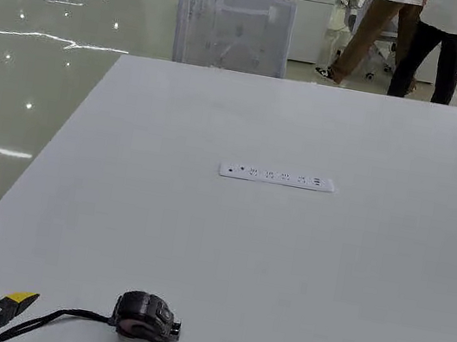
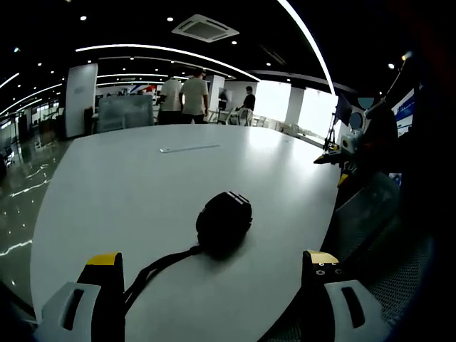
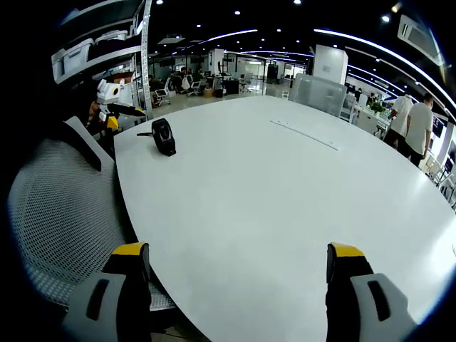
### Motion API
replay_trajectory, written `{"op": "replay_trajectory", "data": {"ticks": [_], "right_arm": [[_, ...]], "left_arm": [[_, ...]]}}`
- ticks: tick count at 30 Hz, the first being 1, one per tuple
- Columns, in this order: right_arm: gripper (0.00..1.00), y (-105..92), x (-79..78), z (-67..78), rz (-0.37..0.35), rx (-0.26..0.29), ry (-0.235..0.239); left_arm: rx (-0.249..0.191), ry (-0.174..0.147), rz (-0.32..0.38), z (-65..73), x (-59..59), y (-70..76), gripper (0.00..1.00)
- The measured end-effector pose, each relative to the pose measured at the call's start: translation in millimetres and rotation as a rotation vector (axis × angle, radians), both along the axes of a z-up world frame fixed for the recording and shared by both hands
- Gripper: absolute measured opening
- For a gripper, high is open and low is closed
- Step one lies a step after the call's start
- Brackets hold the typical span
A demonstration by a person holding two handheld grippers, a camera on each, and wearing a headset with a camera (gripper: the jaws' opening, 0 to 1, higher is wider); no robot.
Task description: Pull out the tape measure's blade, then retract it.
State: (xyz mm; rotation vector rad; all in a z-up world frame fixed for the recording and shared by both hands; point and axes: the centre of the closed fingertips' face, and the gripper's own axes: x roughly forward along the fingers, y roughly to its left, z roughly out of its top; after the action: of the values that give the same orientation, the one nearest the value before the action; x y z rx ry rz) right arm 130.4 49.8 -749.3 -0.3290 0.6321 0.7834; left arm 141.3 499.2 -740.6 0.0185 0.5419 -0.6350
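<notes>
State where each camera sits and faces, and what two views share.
Head view: on the headset, facing down over the white table; jaw tips at bottom corners.
Left gripper view: on the left hand-held gripper, facing the tape measure close ahead; open jaws show.
Right gripper view: on the right hand-held gripper, facing across the table; open jaws show.
All share the tape measure.

Head cam high over table [image 1: 282, 268], L/R cams low at edge, all share tape measure [image 1: 145, 315]
</notes>
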Motion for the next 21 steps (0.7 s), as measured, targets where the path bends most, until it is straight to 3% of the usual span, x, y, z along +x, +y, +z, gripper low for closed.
{"op": "replay_trajectory", "data": {"ticks": [9, 14, 21], "right_arm": [[1.00, 0.6, 1.8, 1.9, 0.016, -0.013, -0.010], [1.00, 0.8, 8.2, 7.9, 0.015, -0.006, -0.027], [1.00, 2.1, 6.0, 2.3, 0.023, -0.006, -0.019]], "left_arm": [[-0.006, -0.005, 0.005, 3.5, 7.4, -0.6, 1.00], [-0.007, 0.003, 0.000, 3.1, 6.8, -2.9, 1.00], [-0.008, -0.004, 0.006, 6.1, 4.8, -3.2, 1.00]]}}
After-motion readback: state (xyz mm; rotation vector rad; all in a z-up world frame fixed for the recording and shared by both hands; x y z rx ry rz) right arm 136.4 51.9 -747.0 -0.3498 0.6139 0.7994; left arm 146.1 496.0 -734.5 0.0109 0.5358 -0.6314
